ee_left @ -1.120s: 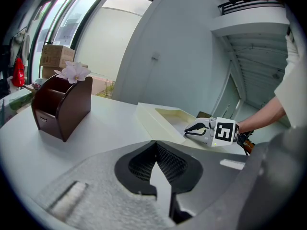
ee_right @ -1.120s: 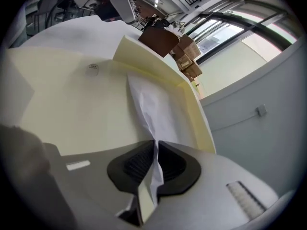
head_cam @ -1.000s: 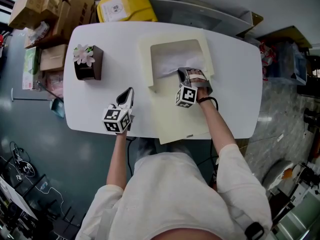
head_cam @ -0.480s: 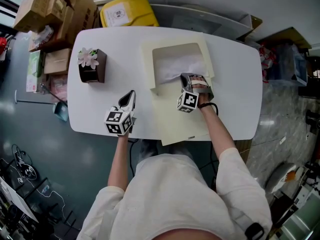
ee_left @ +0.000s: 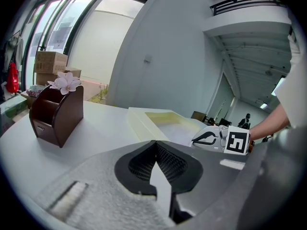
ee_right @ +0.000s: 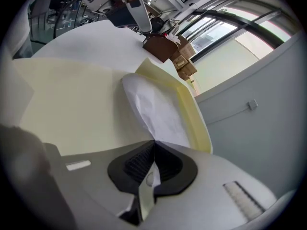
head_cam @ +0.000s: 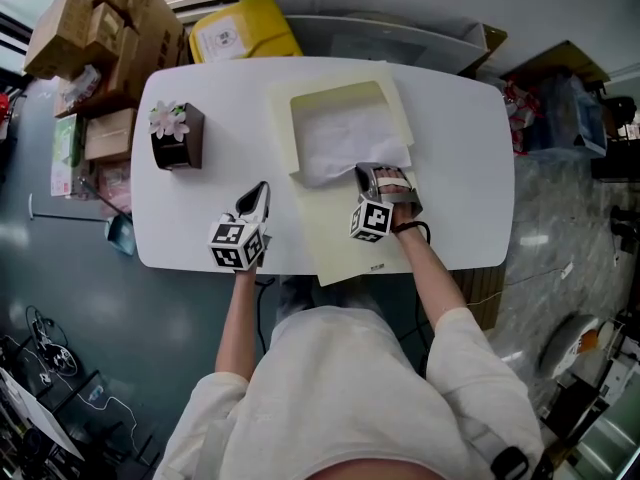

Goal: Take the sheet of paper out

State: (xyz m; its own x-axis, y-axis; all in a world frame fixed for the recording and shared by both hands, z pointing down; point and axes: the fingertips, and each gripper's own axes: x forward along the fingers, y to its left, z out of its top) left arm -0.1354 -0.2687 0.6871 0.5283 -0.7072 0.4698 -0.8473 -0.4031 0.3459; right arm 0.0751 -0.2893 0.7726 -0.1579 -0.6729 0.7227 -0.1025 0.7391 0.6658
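Note:
A cream paper envelope (head_cam: 335,233) lies on the white table (head_cam: 460,168), its open pocket at the far end. A crumpled white sheet of paper (head_cam: 340,138) sticks partly out of that pocket. My right gripper (head_cam: 371,172) is shut on the sheet's near edge, over the envelope's middle. In the right gripper view the sheet (ee_right: 153,109) runs from the closed jaws (ee_right: 152,145) back to the envelope's raised flap (ee_right: 192,109). My left gripper (head_cam: 259,189) rests near the table's front edge, left of the envelope, shut with nothing in it (ee_left: 156,143).
A brown holder with a pink flower (head_cam: 177,133) stands at the table's far left (ee_left: 57,111). Cardboard boxes (head_cam: 100,28) and a yellow case (head_cam: 240,30) sit on the floor beyond the table. Clutter lies on the floor to the right.
My right gripper has drawn back toward the person with the sheet's edge in it, and more of the sheet shows outside the pocket. The left gripper has stayed put.

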